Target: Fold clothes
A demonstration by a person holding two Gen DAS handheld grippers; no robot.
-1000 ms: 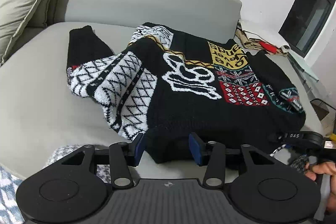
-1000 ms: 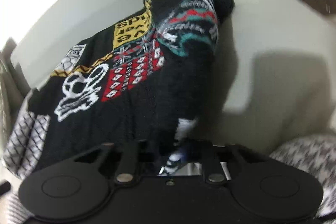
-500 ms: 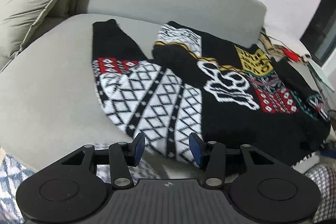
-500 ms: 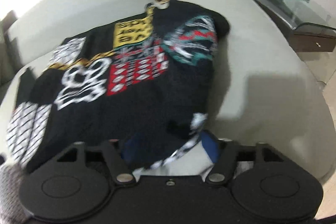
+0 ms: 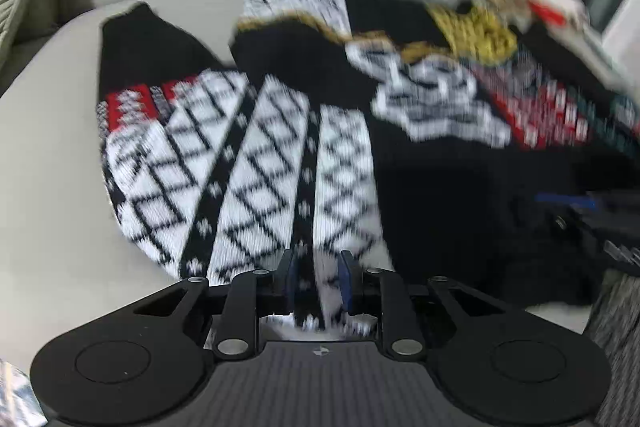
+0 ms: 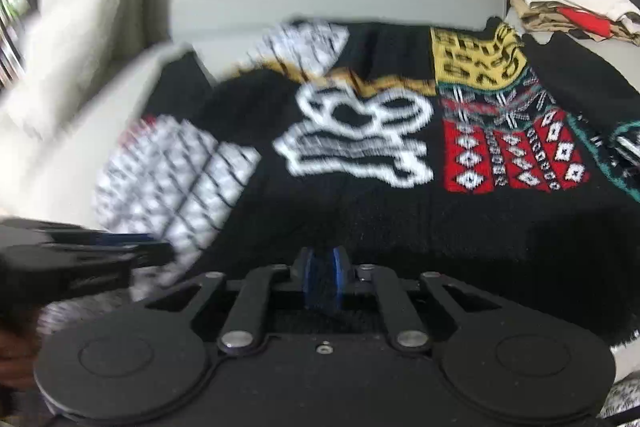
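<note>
The black sweater [image 5: 420, 195] w/ white, red & yellow patches lies spread on the gray couch [image 5: 48, 187]. Its sleeve w/ the white diamond pattern [image 5: 248, 163] is on the left part, folded over the body. The left gripper [image 5: 316, 281] has its blue pads pinched on the near edge of that white sleeve. The right gripper [image 6: 322, 269] is closed tight on the black bottom hem. A pile of other clothes [image 6: 568, 13] sits at the far right end of the couch. Both views are blurry.
</note>
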